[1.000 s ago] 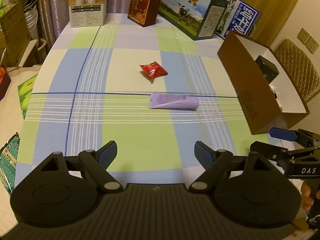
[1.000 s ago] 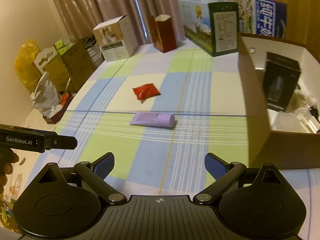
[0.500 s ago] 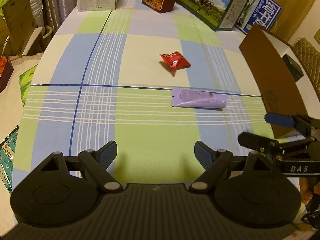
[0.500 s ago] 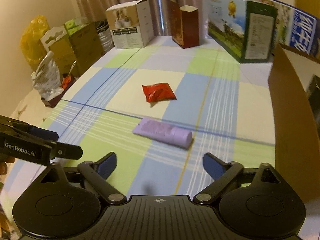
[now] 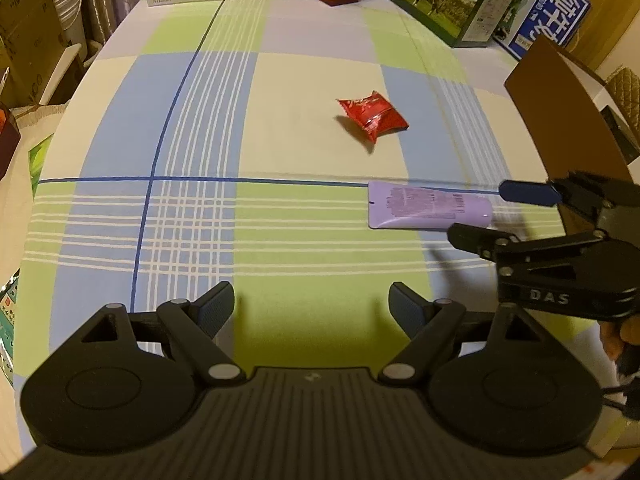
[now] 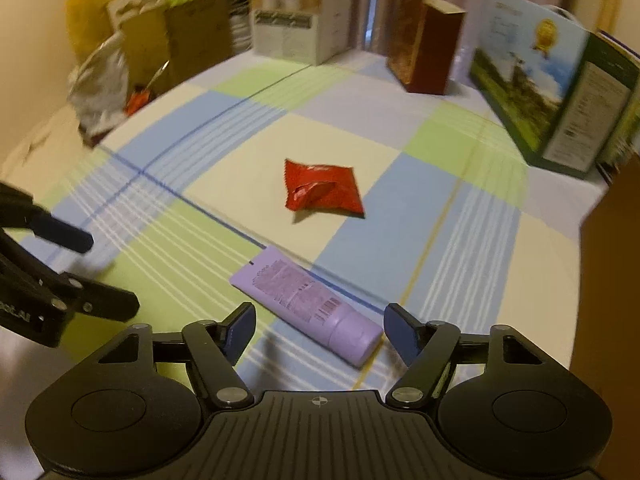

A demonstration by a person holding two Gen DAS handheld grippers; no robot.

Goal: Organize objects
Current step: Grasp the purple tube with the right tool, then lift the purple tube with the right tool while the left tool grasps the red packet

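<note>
A lilac tube [image 6: 306, 302] lies flat on the checked tablecloth; it also shows in the left wrist view [image 5: 428, 210]. A red snack packet [image 6: 322, 190] lies beyond it, and shows in the left wrist view [image 5: 374, 114]. My right gripper [image 6: 320, 330] is open, its fingers on either side of the tube's cap end, just above it. In the left wrist view the right gripper [image 5: 486, 214] sits at the tube's right end. My left gripper [image 5: 310, 308] is open and empty over the green patch near the table's front.
A brown cardboard box [image 5: 560, 120] stands open at the table's right edge. A white carton [image 6: 302, 12], a dark red box [image 6: 430, 46] and a green milk carton box [image 6: 552, 80] line the far edge. Bags and boxes [image 6: 120, 52] sit off the table's left side.
My right gripper has moved forward and down to the lilac tube, which now lies between its open fingers. My left gripper has moved forward a little. The tube and packet have not moved.
</note>
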